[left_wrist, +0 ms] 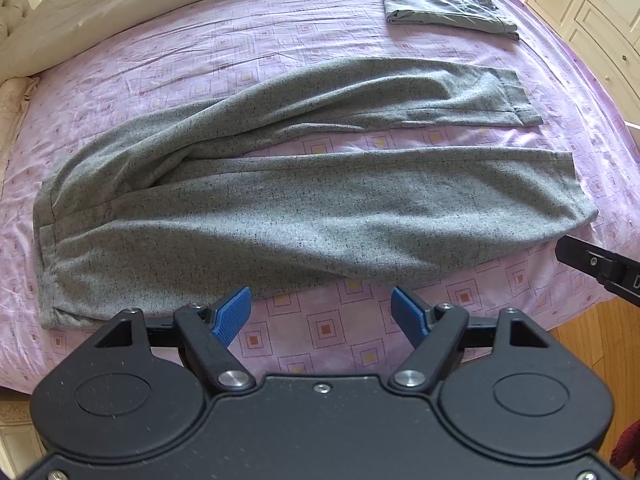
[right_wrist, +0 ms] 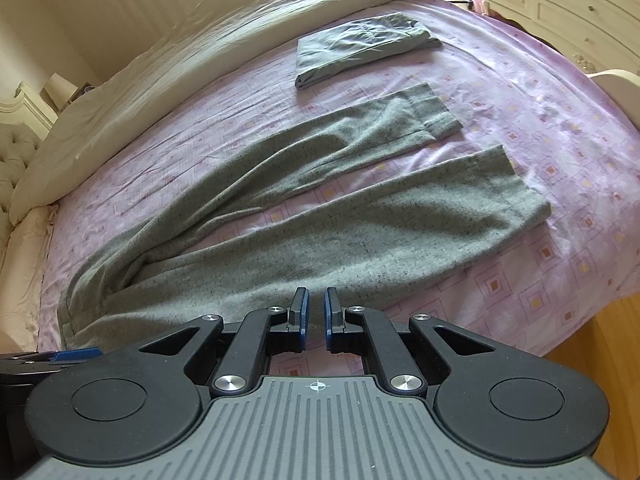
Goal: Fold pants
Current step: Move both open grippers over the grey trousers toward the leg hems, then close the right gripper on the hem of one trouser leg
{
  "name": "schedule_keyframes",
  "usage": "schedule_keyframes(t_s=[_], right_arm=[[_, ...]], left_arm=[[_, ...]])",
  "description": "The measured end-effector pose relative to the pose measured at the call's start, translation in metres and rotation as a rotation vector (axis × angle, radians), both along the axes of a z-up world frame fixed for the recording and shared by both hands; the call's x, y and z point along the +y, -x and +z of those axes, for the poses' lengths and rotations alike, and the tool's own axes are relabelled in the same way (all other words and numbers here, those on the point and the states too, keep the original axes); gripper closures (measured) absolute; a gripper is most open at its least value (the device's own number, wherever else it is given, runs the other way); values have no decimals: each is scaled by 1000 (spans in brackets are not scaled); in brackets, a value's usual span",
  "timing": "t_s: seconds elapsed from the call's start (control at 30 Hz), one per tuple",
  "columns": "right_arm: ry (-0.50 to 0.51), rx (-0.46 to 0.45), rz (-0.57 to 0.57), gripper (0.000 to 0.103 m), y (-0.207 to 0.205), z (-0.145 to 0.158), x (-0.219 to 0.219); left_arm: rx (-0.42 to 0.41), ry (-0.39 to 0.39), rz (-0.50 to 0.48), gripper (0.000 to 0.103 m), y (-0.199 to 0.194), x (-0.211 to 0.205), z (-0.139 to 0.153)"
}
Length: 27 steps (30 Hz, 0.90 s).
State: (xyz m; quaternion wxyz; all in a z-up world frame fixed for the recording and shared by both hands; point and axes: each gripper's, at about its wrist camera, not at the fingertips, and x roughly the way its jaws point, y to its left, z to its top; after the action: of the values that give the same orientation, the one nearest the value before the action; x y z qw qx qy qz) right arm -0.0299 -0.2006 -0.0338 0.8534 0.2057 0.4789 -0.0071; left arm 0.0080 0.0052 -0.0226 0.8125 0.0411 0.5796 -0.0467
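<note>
Left hand-held gripper (left_wrist: 320,312) tipped steeply down over the near edge of the bed (left_wrist: 320,344), blue pads (left_wrist: 230,314) spread wide, nothing between them, only bare pink patterned sheet below. Hovering just short of the near hem side of the grey pants (left_wrist: 280,216), left pad close beside the fabric edge, contact not clear.

Right hand-held gripper (right_wrist: 315,312) angled down less steeply, jaws drawn almost together with a narrow slit left, pinching nothing visible. Tips over the near edge of the grey pants (right_wrist: 312,240); touching or just above, cannot tell. Seen from the left wrist as a black tip (left_wrist: 600,268) entering at the right edge, near the cuff of the closer leg.

Pants laid flat across the bed, waistband to the left, two legs running right and splayed apart with a strip of sheet between them; far leg rumpled with folds near the crotch.

Beyond the legs, well apart, a folded grey-green garment (left_wrist: 444,4) on the sheet. Cream duvet (right_wrist: 180,60) heaped along the far side. White cabinets (right_wrist: 560,8) at the right, wooden floor (left_wrist: 592,352) below the bed corner.
</note>
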Motion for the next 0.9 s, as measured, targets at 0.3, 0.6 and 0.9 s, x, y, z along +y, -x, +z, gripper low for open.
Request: schedule_keyframes(t_s=[0.3,0.6,0.9], right_arm=[[5,5,-42,95,-6,5,20],[77,24,-130,95,-7,-11,-13],[206,59,-131,95,-52,-44,-107]], left_arm=[[-10,10,-83,25,-13,9,3],[6,-6,-67,25,-26,31,-17],[55,-64,10,25,-25,26,-41]])
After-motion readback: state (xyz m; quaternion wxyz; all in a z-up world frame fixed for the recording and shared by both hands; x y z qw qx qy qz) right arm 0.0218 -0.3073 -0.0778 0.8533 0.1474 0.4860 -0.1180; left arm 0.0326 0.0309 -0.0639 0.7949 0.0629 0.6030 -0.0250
